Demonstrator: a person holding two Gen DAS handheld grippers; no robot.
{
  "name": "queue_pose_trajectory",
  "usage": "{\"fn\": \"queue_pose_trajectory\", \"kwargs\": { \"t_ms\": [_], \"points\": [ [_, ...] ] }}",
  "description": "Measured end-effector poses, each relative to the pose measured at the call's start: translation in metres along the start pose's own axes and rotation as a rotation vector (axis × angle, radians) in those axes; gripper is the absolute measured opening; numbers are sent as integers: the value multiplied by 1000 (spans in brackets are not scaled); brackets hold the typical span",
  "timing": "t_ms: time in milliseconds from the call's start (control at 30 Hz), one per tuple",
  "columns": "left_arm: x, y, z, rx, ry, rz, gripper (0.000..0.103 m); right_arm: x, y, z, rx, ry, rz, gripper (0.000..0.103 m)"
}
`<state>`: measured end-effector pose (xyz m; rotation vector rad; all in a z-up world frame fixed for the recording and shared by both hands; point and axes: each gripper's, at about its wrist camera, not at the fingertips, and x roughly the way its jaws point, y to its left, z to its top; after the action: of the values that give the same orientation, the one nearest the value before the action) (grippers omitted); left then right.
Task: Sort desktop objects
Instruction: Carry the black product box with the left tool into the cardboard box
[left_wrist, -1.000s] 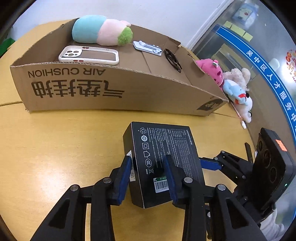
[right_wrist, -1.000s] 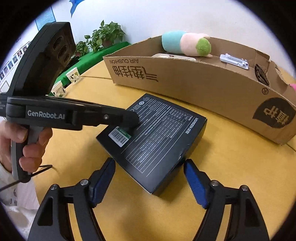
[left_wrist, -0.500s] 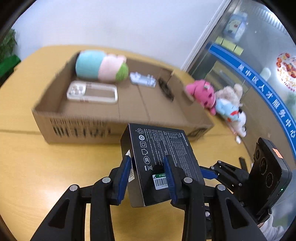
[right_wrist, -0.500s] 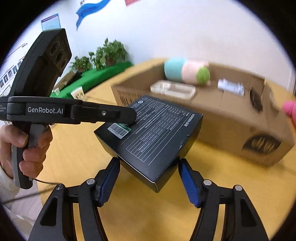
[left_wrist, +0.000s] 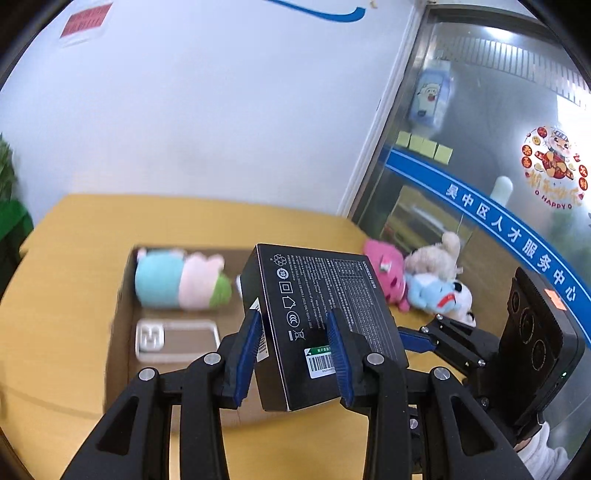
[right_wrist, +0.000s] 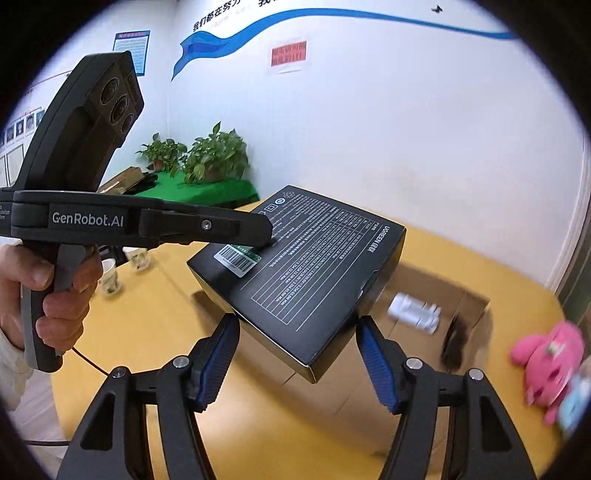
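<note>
A flat black product box (left_wrist: 325, 317) with white print and a barcode sticker hangs in the air over the open cardboard box (left_wrist: 122, 302). My left gripper (left_wrist: 295, 347) is shut on its near corner. My right gripper (right_wrist: 297, 354) is shut on the black box's (right_wrist: 306, 266) opposite edges from the other side. The cardboard box (right_wrist: 469, 306) lies below it on the yellow table. Inside it are a pastel plush roll (left_wrist: 181, 282), a clear phone case (left_wrist: 175, 338) and a small white device (right_wrist: 415, 314).
Pink, beige and blue plush toys (left_wrist: 413, 280) lie on the table right of the cardboard box, by the glass wall. The pink one shows in the right wrist view (right_wrist: 550, 365). Paper cups (right_wrist: 110, 280) stand at the table's far left. Potted plants (right_wrist: 207, 155) stand behind.
Both grippers have lifted the black box off the table and carried it up and forward, over the cardboard box. Both cameras now look down into the cardboard box from higher up.
</note>
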<state>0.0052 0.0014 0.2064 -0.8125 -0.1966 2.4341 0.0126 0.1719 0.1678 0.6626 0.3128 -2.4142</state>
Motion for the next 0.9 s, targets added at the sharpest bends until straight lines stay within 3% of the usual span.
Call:
{"fn": "queue_pose_trajectory", "kwargs": {
  "t_ms": [200, 433, 667, 900],
  "points": [
    [24, -3, 54, 19, -14, -29, 34, 2, -33, 41, -35, 2, -48, 65],
    [90, 3, 82, 6, 70, -48, 34, 33, -87, 54, -1, 80, -46, 65],
    [168, 21, 57, -70, 216, -83, 34, 80, -129, 18, 49, 219, -30, 65],
    [255, 38, -2, -152, 444, -91, 34, 134, -155, -51, 165, 443, 35, 65]
  ]
}}
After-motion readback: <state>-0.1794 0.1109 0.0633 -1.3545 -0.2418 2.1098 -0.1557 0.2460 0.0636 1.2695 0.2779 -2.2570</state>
